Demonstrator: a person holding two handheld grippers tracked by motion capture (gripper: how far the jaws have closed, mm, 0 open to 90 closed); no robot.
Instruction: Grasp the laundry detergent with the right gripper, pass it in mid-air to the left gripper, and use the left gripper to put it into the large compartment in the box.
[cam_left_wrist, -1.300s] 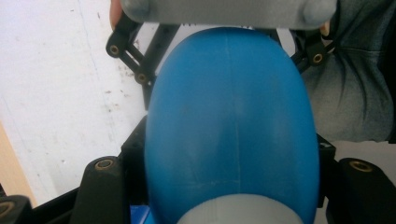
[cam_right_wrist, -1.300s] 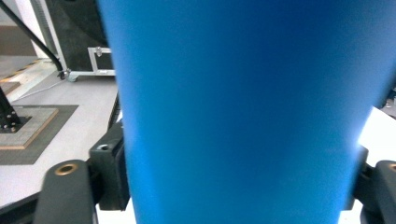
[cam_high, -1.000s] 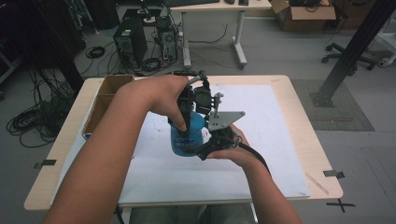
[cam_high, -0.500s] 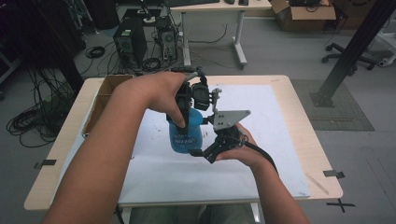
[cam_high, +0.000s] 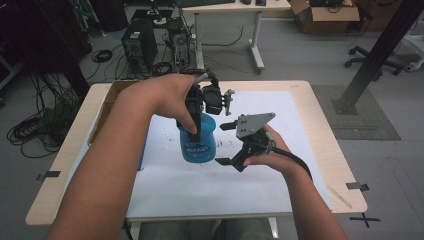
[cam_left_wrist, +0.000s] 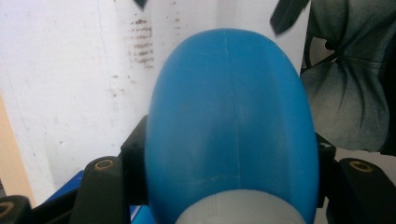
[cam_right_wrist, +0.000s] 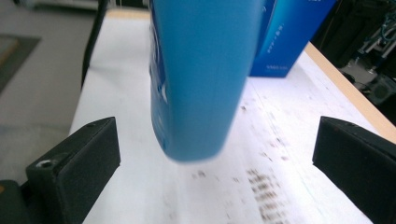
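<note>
Plastic bottle (cam_high: 199, 141), blue and smooth, hangs above the white sheet (cam_high: 280, 185) on the counter (cam_high: 325, 125), clenched near its neck by the left claw (cam_high: 197, 122). It looks light, stiff and likely slippery, so the narrower top seems the safest hold. The right claw (cam_high: 227, 143) has just been opening and stands released beside the bottle, nothing between its jaws. Open room lies right; a blue box (cam_right_wrist: 292, 35) stands behind.

The high view looks forward and down on the surface (cam_high: 320, 150) from above. Each gripper view sits very close to the blue bottle (cam_high: 199, 142), which all three views share over the white sheet (cam_high: 200, 185).
</note>
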